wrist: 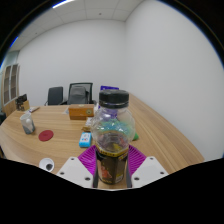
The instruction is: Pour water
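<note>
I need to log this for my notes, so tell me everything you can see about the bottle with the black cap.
The bottle is clear, plastic by its look, with a black screw cap on. It holds amber-yellow liquid in its lower part and is clear above. A label band seems to wrap its shoulder. It stands upright between the fingers of the hand-held gripper, whose purple pads appear to press it from both sides, above the wooden table.

Legible markings: none found.
The bottle (112, 135) carries a yellow-and-brown label on its lower part, but its print cannot be made out. The small blue box (87, 138) on the surface (160, 135) also shows no text that can be read.
</note>
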